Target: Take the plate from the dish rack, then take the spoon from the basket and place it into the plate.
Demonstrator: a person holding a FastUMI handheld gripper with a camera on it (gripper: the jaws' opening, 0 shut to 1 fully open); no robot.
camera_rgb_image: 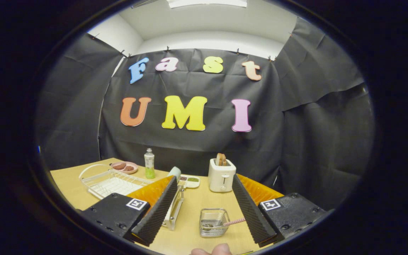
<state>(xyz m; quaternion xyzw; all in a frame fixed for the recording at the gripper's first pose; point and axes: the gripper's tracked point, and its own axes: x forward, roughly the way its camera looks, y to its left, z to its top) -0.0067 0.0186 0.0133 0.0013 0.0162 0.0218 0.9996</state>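
My gripper (204, 209) hangs above the wooden table (190, 233) with its 2 fingers spread wide apart and nothing between them but air and tabletop. Between the fingers, close to the inner edge of my right one, sits the small clear basket (214, 222). The spoon (229, 222) lies in it, its pinkish handle leaning out over the rim toward my right finger (251, 209), which looks to cover the handle's far end. Just behind my left finger (156, 209) stands a light-coloured dish rack (174, 209); my finger hides most of it, so I cannot make out the plate there with any certainty.

Beyond my left finger lies a white wire drainer tray (110, 181), and behind that a pink dish (124, 166) holding 2 brown pieces. A bottle (149, 163) with green liquid in its lower part stands upright next to the dish. Straight ahead, past the fingers, a white toaster (221, 175) stands with a slice of bread (220, 159) poking out of its top. Beside the toaster, to its left, lies a small divided tray (189, 181), and a pale green cup (174, 173) peeks out next to it.

A fingertip (211, 250) of the person holding me shows right below the basket.
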